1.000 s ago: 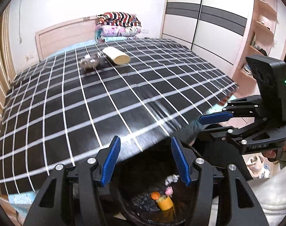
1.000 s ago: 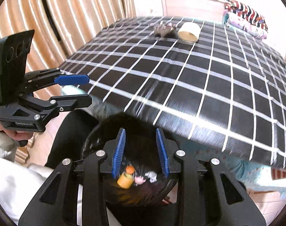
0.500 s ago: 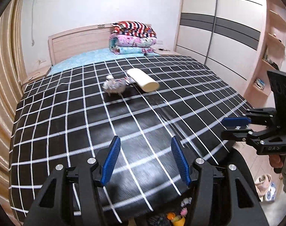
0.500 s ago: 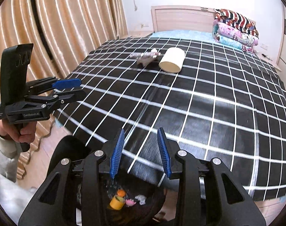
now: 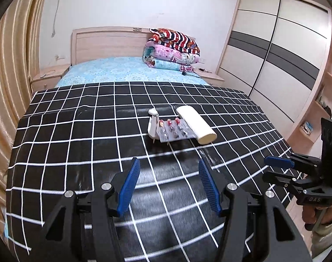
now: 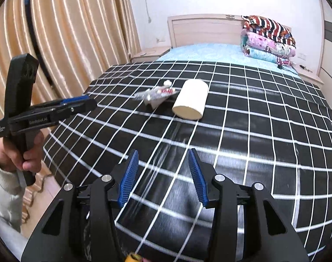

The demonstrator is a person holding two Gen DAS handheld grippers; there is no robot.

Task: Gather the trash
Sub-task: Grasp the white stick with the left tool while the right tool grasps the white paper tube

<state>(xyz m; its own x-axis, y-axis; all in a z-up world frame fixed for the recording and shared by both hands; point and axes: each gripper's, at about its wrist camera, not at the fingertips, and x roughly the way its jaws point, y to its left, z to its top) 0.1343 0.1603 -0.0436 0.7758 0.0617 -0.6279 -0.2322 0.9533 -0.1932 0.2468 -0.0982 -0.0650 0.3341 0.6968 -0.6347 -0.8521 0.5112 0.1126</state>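
Left wrist view: left gripper (image 5: 169,183) hovers over the black white-grid bedcover (image 5: 78,135), jaws moderately wide, nothing between the blue pads. Trash sits further up the cover, well apart from the fingertips: a blister pack (image 5: 173,130) with red pills, a small white plastic piece (image 5: 153,124) touching its left edge, and a cream paper roll (image 5: 197,124) lying on its side just to the right, against the pack. Right gripper (image 5: 275,168) visible at the right edge, held by a hand (image 5: 312,215). Folded quilts (image 5: 172,51) stacked at the headboard (image 5: 107,43); wardrobe (image 5: 281,50) on the right. Right wrist view: right gripper (image 6: 163,174) over the same cover, jaws opening, empty. Roll (image 6: 191,101) and crumpled pack (image 6: 155,93) lie ahead near mid-bed, side by side. Left gripper (image 6: 78,103) seen side-on at left, gripped by a hand (image 6: 19,152) in a light sleeve (image 6: 0,174); curtain (image 6: 67,32) behind. A yellow-orange object (image 6: 133,257) shows at the bottom edge, mostly cut off.
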